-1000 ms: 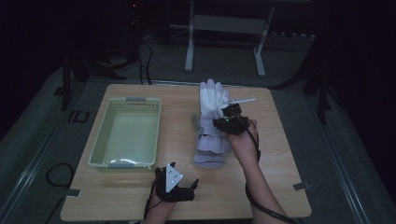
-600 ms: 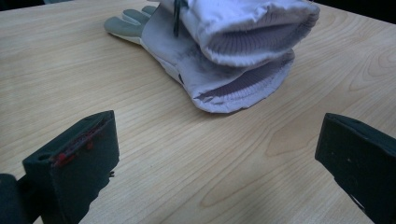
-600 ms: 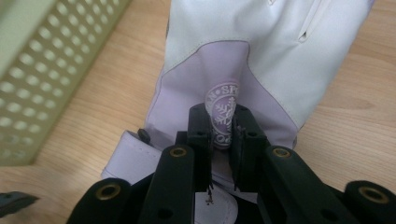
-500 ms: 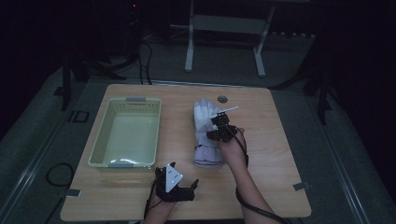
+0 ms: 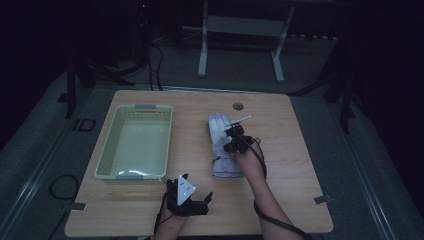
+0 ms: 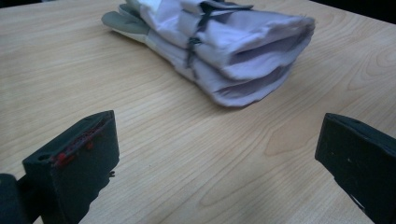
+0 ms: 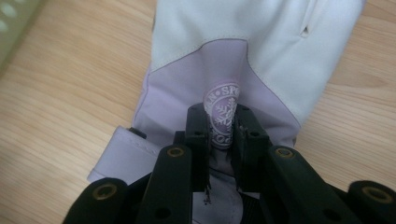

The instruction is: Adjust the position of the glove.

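A pair of white and lilac gloves (image 5: 222, 150) lies stacked on the wooden table (image 5: 295, 165), cuffs toward the person. My right gripper (image 5: 236, 139) sits over the top glove (image 7: 243, 60), shut on a pinched fold of lilac fabric bearing a round snowflake logo (image 7: 223, 116). My left gripper (image 5: 186, 197) rests near the table's front edge, open, with nothing between its jaws. In the left gripper view the gloves (image 6: 224, 46) lie ahead, cuff openings facing the camera.
A pale green plastic basket (image 5: 136, 145) stands on the left half of the table. A round grommet (image 5: 238, 106) sits near the far edge. Bare wood surrounds the gloves to the right and front.
The right gripper pulled back toward the person along the glove, and the gloves slid with it away from the far edge. The left gripper stayed put.
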A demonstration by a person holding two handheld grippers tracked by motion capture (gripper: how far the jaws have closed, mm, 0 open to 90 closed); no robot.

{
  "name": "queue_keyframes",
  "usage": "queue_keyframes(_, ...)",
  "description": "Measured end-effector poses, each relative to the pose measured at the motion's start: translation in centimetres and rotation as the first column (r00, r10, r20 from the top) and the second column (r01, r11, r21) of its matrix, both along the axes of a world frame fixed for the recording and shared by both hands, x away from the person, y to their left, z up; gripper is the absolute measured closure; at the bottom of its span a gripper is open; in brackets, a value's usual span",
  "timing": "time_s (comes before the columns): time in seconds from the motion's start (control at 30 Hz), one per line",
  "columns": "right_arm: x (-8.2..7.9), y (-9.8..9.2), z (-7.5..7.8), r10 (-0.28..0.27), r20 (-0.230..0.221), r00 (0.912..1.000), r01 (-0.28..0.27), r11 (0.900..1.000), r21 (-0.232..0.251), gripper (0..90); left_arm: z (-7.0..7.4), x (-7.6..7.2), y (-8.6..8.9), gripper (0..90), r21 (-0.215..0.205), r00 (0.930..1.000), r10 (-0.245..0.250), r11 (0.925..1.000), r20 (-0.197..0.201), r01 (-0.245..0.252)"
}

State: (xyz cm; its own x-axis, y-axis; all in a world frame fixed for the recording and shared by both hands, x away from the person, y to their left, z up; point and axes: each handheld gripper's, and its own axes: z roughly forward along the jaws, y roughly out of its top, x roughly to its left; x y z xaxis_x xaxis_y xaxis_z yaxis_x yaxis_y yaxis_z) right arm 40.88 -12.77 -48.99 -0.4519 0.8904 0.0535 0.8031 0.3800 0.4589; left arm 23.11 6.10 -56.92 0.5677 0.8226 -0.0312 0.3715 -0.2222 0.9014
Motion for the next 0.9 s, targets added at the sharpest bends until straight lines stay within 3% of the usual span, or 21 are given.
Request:
queue_keyframes(0.17, 0.1, -0.3, 0.0, 0.003, 0.0, 1.0, -0.003, 1.0, 0.002, 75.0, 0.0, 0.0, -0.1, 0.0, 0.001, 0.9999, -0.013, 0.9999, -0.001, 0.013)
queue_keyframes(0.27, 0.1, -0.3, 0.0, 0.015, 0.008, 0.9999, -0.015, 1.0, 0.026, 64.9, 0.0, 0.0, -0.1, 0.0, -0.001, 0.9999, -0.014, 0.9999, 0.001, 0.014)
queue_keyframes(0.37, -0.1, -0.7, 0.4, 0.02, 0.054, 0.9984, -0.023, 0.998, 0.061, 52.4, 0.0, 0.0, 0.0, 0.0, -0.004, 0.9999, -0.014, 0.9999, -0.006, 0.014)
queue_keyframes(0.4, -0.1, -0.7, 0.4, 0.02, 0.054, 0.9984, -0.023, 0.998, 0.061, 52.4, 0.0, 0.0, 0.0, 0.0, -0.004, 0.9999, -0.014, 0.9999, -0.006, 0.014)
queue_keyframes(0.5, -0.2, -1.2, 1.1, 0.023, 0.071, 0.9972, -0.031, 0.994, 0.109, 32.2, 0.0, 0.2, 0.0, 0.0, -0.007, 0.9998, 0.005, 1.0, -0.021, -0.005)
queue_keyframes(0.57, -0.4, -1.3, 1.5, 0.048, 0.081, 0.9956, -0.059, 0.988, 0.145, 21.6, 0.0, 0.3, 0.2, 0.0, -0.031, 0.9995, 0.001, 0.9995, -0.032, -0.002)
queue_keyframes(0.63, -0.6, -1.6, 1.8, 0.089, 0.109, 0.9901, -0.108, 0.978, 0.18, 14.1, 0.0, 0.3, 0.2, 0.0, -0.039, 0.9993, -0.008, 0.9992, -0.038, 0.006)
queue_keyframes(0.67, -0.7, -1.8, 1.9, 0.123, 0.109, 0.9864, -0.142, 0.972, 0.189, 14.1, 0.0, 0.4, 0.2, 0.0, -0.04, 0.9988, -0.029, 0.9988, -0.039, 0.027)
queue_keyframes(0.73, -1.1, -2.2, 2.2, 0.147, 0.154, 0.9771, -0.179, 0.958, 0.223, 14.2, 0.0, 0.3, 0.0, 3.9, -0.045, 0.9985, -0.049, 0.9978, -0.026, 0.048)
queue_keyframes(0.83, -1.6, -2.6, 2.5, 0.189, 0.209, 0.9594, -0.23, 0.954, 0.193, 14.6, 0.0, 0.1, -0.4, 4.2, -0.056, 0.9978, -0.065, 0.9964, -0.017, 0.064)
queue_keyframes(0.9, -1.9, -3.1, 2.8, 0.207, 0.249, 0.9461, -0.256, 0.949, 0.186, 15.1, 0.2, 0.1, -0.7, 3.9, -0.044, 0.9964, -0.078, 0.9961, -0.034, 0.076)
